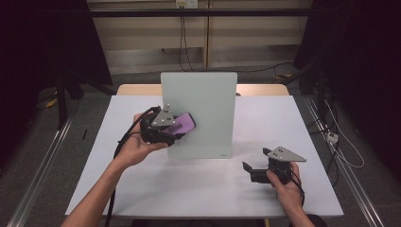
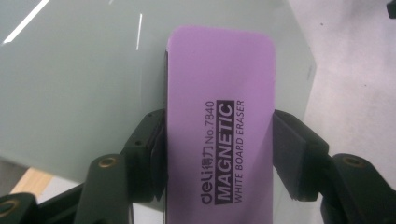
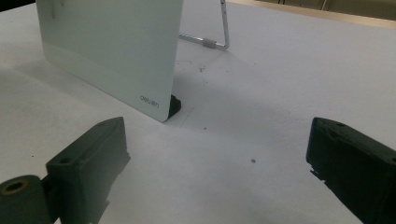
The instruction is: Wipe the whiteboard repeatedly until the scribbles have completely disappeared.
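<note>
Left gripper (image 1: 176, 126) is clamping the purple magnetic whiteboard eraser (image 2: 219, 126) across its width, long axis running out along the jaws toward the upright glass whiteboard (image 1: 201, 113) mid-table, while right gripper (image 1: 250, 169) is idling wide open, holding nothing, near the table's front-right corner.

Dim room, dark edges; table (image 1: 198, 189) evenly lit from above; streak glare on board (image 2: 70, 84); soft focus.
</note>
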Action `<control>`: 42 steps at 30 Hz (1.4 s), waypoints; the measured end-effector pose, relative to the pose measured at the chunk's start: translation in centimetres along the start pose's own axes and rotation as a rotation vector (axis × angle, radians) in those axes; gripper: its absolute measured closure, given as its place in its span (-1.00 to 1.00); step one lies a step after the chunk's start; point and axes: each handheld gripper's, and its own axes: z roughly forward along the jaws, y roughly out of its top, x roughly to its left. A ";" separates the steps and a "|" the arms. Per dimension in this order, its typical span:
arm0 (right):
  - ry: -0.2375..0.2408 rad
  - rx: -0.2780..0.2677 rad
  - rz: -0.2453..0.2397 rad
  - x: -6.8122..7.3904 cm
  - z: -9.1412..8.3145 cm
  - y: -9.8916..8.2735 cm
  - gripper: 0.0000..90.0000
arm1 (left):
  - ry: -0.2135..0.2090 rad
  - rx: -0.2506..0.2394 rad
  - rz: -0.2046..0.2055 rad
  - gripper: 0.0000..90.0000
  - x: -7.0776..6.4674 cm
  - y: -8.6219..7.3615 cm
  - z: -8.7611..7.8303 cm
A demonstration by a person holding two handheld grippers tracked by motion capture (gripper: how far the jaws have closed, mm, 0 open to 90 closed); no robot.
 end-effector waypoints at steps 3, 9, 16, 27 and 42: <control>0.000 0.001 -0.004 0.0 0.0 0.0 -0.89 | -0.017 0.007 0.001 -0.09 -0.3 0.0 0.4; 0.001 0.002 -0.003 0.0 0.0 0.0 -0.89 | -0.036 0.017 0.007 -0.09 -1.0 -0.4 1.2; 0.001 0.002 -0.005 0.0 0.0 0.0 -0.89 | -0.057 0.044 0.013 -0.09 -1.7 -0.6 1.9; 0.001 0.002 -0.006 0.0 0.1 0.0 -0.89 | -0.030 -0.013 0.008 -0.09 -0.4 1.3 1.1; 0.001 0.000 -0.001 0.0 0.0 0.0 -0.89 | -0.059 0.010 0.056 -0.09 -1.9 1.8 3.0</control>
